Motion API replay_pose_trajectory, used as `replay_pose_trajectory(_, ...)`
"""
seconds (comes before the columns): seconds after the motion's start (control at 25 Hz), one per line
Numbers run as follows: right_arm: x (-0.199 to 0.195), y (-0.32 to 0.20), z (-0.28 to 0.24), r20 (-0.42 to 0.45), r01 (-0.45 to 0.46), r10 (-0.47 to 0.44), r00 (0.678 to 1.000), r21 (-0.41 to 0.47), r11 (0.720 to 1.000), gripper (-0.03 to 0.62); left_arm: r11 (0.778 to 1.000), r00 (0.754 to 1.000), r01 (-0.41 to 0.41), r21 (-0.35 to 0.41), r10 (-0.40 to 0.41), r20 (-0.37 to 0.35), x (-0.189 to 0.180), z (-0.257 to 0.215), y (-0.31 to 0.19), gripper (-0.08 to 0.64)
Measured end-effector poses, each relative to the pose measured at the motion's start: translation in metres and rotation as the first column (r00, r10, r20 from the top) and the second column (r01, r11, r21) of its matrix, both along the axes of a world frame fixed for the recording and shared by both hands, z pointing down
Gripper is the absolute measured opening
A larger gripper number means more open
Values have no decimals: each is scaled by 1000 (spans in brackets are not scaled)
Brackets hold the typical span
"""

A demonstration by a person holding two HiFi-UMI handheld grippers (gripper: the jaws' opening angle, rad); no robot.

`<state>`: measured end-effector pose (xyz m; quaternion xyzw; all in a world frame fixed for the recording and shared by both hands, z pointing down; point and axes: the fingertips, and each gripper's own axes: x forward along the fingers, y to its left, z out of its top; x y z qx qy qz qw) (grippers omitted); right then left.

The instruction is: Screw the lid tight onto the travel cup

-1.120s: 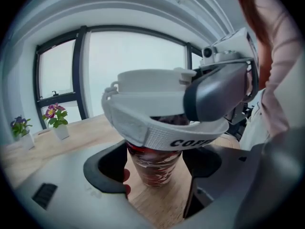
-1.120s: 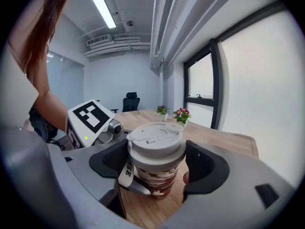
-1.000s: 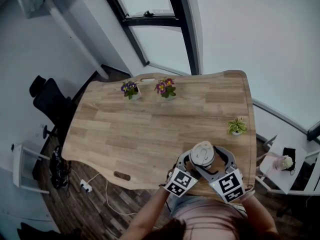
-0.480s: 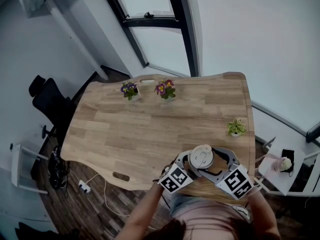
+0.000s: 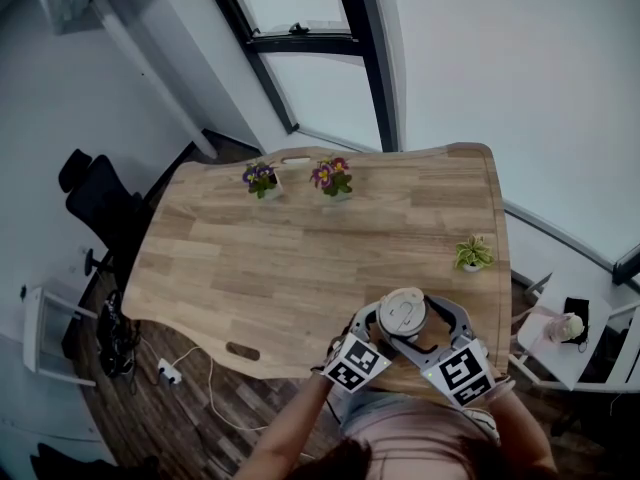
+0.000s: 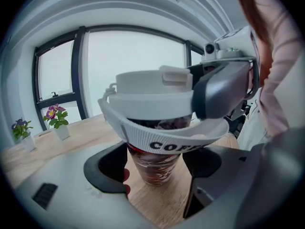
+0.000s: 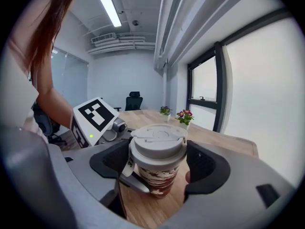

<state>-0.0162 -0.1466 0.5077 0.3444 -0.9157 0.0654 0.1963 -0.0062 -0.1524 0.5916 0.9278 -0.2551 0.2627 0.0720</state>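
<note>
I see a pale wooden table (image 5: 300, 258) of plank strips with a wavy outline, and all the work sits at its near edge, toward the near right corner. Both tools meet there over one object.

The left gripper (image 6: 155, 175) is grey moulded plastic with black pads. Its jaws are closed onto the lower body of the cup (image 6: 153, 162), one pad against each side. The right gripper (image 7: 157, 163), of the same build, comes in from the opposite side and higher up. Its pads press on the two sides of the lid (image 7: 158, 140), so it is pinching the lid and not the body. Its marker cube shows white and black in the head view.

The cup stands upright on the table between the two tools. It tapers downward, and its wall has a mottled red-brown and white pattern. The lid is round, off-white plastic, sits level on the cup's mouth, and has a raised flip tab across its top. A white woven strap (image 6: 162, 140) with black lettering loops down from the lid's rim around the cup.

Two small flowering pots (image 5: 260, 179) (image 5: 332, 177) stand at the far edge, and a green one (image 5: 473, 253) stands near the right edge, well apart from the cup.
</note>
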Motion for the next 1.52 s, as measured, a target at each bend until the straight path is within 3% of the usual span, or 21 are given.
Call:
replay_pose_trajectory(0.16, 3, -2, 1, -3, 54, -54, 999, -47, 997, 362, 996, 996, -88, -19, 88, 2, 3, 0, 2, 353)
replay_pose_trajectory(0.28, 2, -3, 1, -16, 66, -66, 998, -44, 997, 362, 995, 995, -97, -21, 97, -3, 3, 0, 3, 353)
replay_pose_trajectory(0.68, 3, -4, 2, -30, -10, 11, 999, 16, 1000, 362, 1000, 1000, 19, -14, -19, -10, 5, 1, 0, 353)
replay_pose_trajectory(1.0, 6, -2, 2, -52, -1, 2, 999, 17, 1000, 362, 994, 995, 95, -53, -95, 2, 4, 7, 5, 353)
replay_pose_trajectory(1.52, 29, 22, -19, 15, -22, 21, 1000, 52, 998, 360, 972, 972, 233, -37, -231, 53, -22, 4, 35, 353)
